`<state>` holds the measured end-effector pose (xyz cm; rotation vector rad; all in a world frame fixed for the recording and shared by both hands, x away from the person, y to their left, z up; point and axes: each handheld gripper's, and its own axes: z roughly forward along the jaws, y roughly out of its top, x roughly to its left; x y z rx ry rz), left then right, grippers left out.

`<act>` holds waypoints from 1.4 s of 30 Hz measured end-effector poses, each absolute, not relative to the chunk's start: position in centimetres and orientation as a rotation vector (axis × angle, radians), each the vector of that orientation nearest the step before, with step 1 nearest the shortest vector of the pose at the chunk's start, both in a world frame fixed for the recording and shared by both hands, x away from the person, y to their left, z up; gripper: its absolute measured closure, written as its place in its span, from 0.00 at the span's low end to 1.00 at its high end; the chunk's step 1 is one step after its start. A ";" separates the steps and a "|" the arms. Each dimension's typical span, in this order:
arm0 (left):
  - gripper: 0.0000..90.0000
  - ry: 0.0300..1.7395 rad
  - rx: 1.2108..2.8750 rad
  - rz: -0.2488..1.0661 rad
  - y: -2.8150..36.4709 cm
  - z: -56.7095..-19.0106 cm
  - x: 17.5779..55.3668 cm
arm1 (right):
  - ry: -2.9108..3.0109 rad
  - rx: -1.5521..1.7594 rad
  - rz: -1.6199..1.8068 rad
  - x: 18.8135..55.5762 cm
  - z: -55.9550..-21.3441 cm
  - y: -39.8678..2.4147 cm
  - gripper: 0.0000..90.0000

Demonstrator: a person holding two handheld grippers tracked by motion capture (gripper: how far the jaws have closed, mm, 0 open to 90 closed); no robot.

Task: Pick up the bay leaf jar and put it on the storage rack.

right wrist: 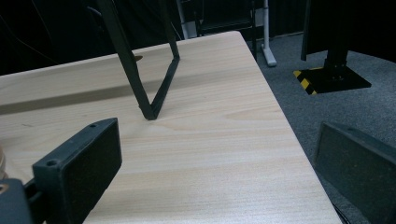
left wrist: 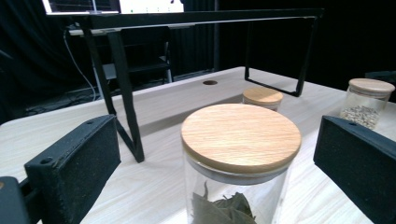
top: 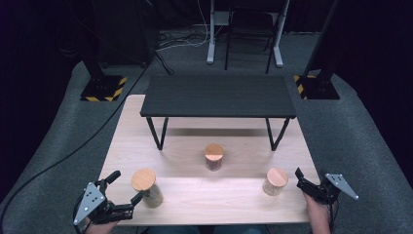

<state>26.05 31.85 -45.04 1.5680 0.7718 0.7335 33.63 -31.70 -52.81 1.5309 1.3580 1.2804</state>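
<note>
Three glass jars with wooden lids stand on the pale wooden table [top: 185, 204]. The left jar [top: 145, 187] holds dried leaves. My left gripper [top: 127, 185] is open, and this jar [left wrist: 240, 140] stands upright between its spread jaws without touching them in the left gripper view, where that gripper [left wrist: 215, 125] points across the table. The middle jar [top: 214, 156] [left wrist: 263, 96] stands farther in. The right jar [top: 275, 181] [left wrist: 365, 100] holds pale seeds. My right gripper [top: 298, 178] is open just right of that jar. Nothing sits between the jaws of the right gripper [right wrist: 218, 128], which hovers over bare table.
A low black shelf on thin metal legs [top: 218, 96] stands across the far half of the table; one leg [right wrist: 154, 93] is ahead of the right gripper. The table's right edge [right wrist: 289, 140] drops to grey carpet. Striped stand bases [top: 103, 88] sit on the floor.
</note>
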 end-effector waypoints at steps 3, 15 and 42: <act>0.00 0.762 1.576 0.728 31.6 -45.1 26.1 | 1.358 1.531 1.281 33.6 -52.8 -31.7 0.00; 0.00 0.757 1.588 0.716 30.9 -45.4 26.3 | 1.360 1.530 1.277 33.6 -52.8 -31.7 0.00; 0.02 0.779 1.612 0.704 28.8 -46.6 27.8 | 1.362 1.529 1.272 33.7 -52.8 -31.6 0.00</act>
